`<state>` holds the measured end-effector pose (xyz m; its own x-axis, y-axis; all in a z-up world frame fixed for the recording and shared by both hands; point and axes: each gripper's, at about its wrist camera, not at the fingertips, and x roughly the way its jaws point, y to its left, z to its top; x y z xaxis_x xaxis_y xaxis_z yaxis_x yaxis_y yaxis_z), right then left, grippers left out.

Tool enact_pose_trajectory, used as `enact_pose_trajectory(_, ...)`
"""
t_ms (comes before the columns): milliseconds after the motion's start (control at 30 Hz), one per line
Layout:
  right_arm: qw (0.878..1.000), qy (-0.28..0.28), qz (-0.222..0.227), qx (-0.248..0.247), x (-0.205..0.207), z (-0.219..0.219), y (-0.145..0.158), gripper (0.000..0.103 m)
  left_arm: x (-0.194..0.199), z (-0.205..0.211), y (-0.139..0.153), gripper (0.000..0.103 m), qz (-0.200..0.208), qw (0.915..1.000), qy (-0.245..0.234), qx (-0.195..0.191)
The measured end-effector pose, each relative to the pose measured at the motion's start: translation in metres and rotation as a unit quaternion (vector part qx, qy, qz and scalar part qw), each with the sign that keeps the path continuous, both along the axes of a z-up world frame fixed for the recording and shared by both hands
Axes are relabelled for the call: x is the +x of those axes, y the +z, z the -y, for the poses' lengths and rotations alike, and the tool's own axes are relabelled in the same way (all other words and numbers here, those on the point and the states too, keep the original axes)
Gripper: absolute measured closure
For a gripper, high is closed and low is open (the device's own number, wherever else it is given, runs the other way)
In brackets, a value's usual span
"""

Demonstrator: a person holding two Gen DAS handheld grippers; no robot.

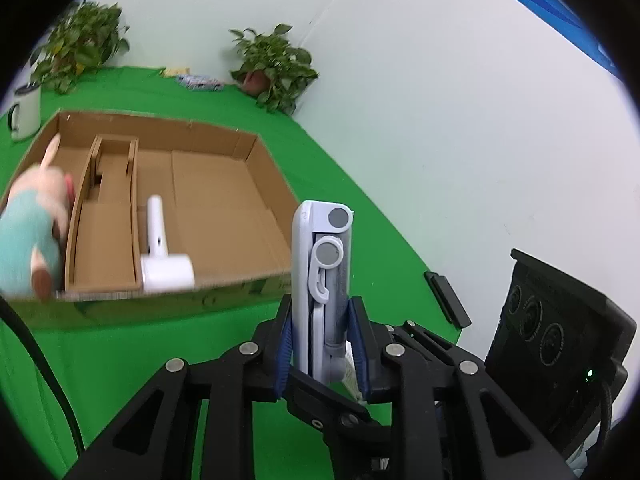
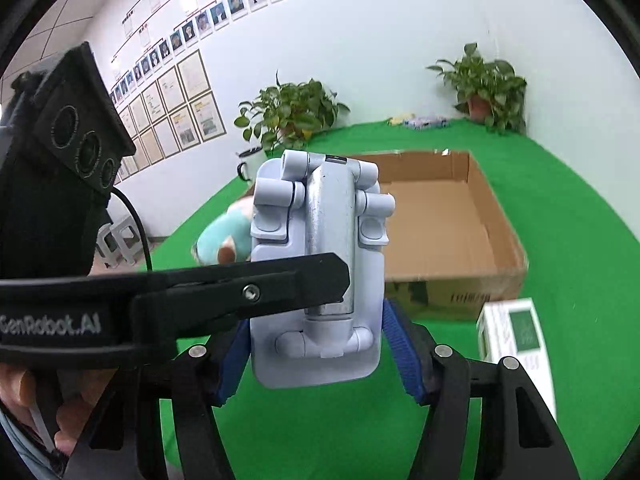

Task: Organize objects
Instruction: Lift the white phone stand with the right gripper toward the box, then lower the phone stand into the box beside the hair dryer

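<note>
A pale grey-lilac folding stand (image 1: 322, 280) is held up above the green cloth by both grippers. In the left wrist view it stands edge-on, and my left gripper (image 1: 322, 344) is shut on its lower part with its blue pads. The right wrist view shows the stand (image 2: 320, 220) face-on, with my right gripper (image 2: 320, 356) shut on its wide base. One black finger (image 2: 240, 292) of the left gripper crosses in front of it. The open cardboard box (image 1: 224, 140) lies beyond, holding a white handheld device (image 1: 164, 264) and a plush toy (image 1: 32, 232) at its left end.
A white carton with a green label (image 2: 520, 332) lies on the green cloth (image 2: 560, 208) to the right, in front of the box. A small black block (image 1: 448, 300) lies near the wall. A mug (image 1: 26, 112) and potted plants (image 1: 276, 68) stand at the back.
</note>
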<state>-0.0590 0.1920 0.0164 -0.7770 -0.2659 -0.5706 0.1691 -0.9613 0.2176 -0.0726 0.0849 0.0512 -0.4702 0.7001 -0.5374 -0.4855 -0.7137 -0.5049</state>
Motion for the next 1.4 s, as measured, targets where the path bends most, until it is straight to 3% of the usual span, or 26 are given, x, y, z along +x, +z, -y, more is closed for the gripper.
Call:
enact_pose_trajectory(333, 1.000, -0.006, -0.028, 0.003, -0.031, -0.011, 0.036, 0.045, -0.037, -0.012, 0.022, 0.080, -0.020, 0.9998, -0.008, -0.003)
enact_pose_trajectory(700, 1.000, -0.011, -0.017, 0.015, -0.085, -0.020, 0.059, 0.045, -0.088, -0.015, 0.031, 0.080, -0.007, 0.9999, -0.013, 0.004)
enact_pose_trajectory(1100, 0.999, 0.008, 0.035, 0.017, -0.172, -0.025, 0.076, 0.046, -0.151, -0.015, 0.043, 0.080, 0.031, 0.9995, 0.003, -0.008)
enact_pose_trajectory(1233, 0.997, 0.010, 0.075, 0.003, -0.208, -0.033, 0.068, 0.046, -0.176, -0.019, 0.026, 0.080, 0.071, 0.9972, 0.002, -0.023)
enact_pose_trajectory(1400, 0.989, 0.013, 0.148, -0.018, -0.233, -0.045, 0.026, 0.046, -0.194, -0.031, -0.019, 0.080, 0.128, 0.9908, -0.008, -0.045)
